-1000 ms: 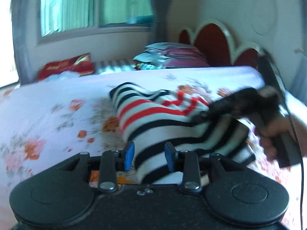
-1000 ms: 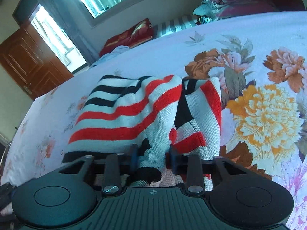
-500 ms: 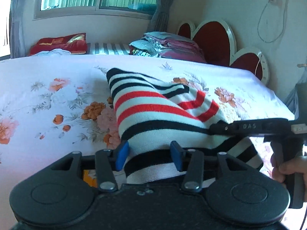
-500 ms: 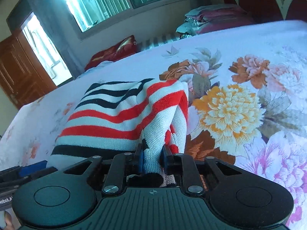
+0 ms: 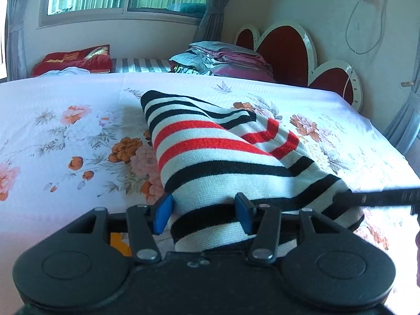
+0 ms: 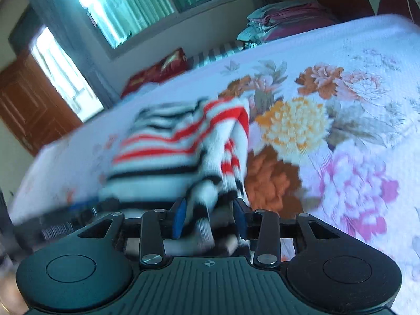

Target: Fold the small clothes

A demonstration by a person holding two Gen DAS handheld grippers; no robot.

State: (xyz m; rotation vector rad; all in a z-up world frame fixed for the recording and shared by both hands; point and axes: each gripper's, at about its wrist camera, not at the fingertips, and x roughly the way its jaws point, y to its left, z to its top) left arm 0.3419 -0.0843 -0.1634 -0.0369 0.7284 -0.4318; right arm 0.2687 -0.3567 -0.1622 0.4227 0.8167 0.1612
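The striped sweater lies folded on the flowered bedsheet. At six o'clock, the left gripper stands apart around its hem, gripping nothing. The right gripper has just been opening, cloth loose between its pads.

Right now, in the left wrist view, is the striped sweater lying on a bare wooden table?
No: the striped sweater lies on a floral bedsheet covering a bed.

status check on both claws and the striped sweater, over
Left claw open astride striped sweater. Right claw just opened, fabric loose between. Nothing blocking.
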